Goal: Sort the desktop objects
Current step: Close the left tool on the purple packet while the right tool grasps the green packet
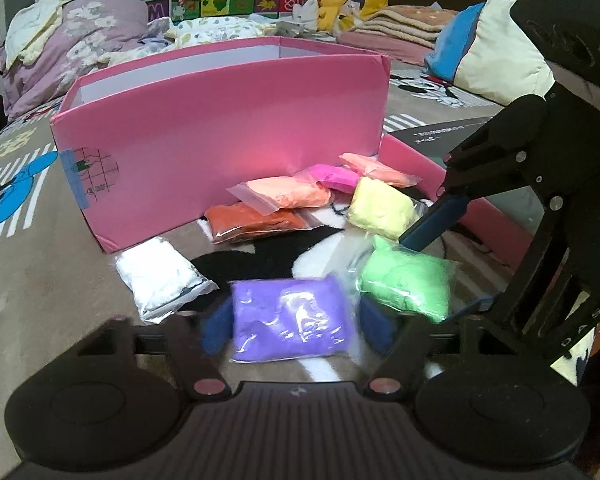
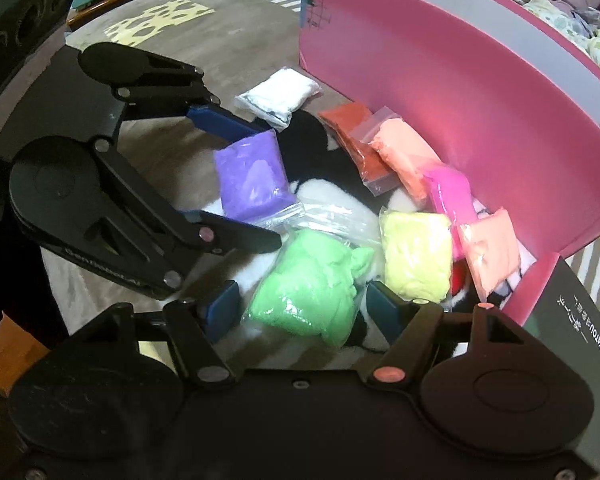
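The left gripper (image 1: 296, 320) sat around the purple clay bag (image 1: 292, 320), pads at either short side and apparently pressing it. The right gripper (image 2: 300, 308) straddled the green clay bag (image 2: 312, 280), jaws half open, pads just beside it, no squeeze evident. The green bag's long axis ran away from the jaws toward the pink box (image 2: 480, 100) beyond.

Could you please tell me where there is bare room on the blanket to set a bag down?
Bare blanket lies left of the white clay bag, in front of the tall pink cardboard box. The patch between the purple clay bag and the dark orange clay bag is smaller. Rightward, bags crowd together.
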`<state>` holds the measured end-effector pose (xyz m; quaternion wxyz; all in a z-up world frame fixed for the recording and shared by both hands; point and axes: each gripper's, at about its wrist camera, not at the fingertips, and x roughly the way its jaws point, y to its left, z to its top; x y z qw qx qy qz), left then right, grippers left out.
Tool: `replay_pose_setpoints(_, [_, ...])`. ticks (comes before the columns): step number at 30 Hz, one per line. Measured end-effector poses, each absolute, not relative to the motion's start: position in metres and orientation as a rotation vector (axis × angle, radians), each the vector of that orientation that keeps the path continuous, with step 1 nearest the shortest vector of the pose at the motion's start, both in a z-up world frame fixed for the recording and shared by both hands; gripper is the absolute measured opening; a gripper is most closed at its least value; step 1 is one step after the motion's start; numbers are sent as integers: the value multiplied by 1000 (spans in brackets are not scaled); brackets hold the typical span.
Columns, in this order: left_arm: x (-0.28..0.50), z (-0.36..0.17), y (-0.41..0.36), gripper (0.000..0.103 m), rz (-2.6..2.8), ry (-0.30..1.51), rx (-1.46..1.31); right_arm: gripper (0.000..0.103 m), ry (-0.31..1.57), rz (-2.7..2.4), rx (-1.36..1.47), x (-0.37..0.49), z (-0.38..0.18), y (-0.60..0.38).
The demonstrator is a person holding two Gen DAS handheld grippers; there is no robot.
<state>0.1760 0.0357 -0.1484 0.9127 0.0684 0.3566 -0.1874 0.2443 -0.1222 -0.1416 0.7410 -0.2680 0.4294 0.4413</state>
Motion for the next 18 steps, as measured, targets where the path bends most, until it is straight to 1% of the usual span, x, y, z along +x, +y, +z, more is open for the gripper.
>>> replay_pose_setpoints(3, [176, -144, 39, 58, -384, 734, 120, 67, 954, 958, -559, 249, -141, -125])
replay_pose_setpoints(7, [174, -134, 45, 57, -375, 709, 103, 55, 959, 962, -543, 250, -138, -127])
replay_pose_setpoints(15, [172, -108, 65, 57, -338, 599, 6, 55, 934, 1020, -581, 240, -133, -123])
replay_pose_setpoints(17, [172, -102, 68, 57, -333, 573, -21, 63, 922, 995, -579, 239, -133, -122])
replay_pose_setpoints(18, [172, -99, 69, 57, -331, 559, -35, 63, 929, 991, -568, 240, -134, -122])
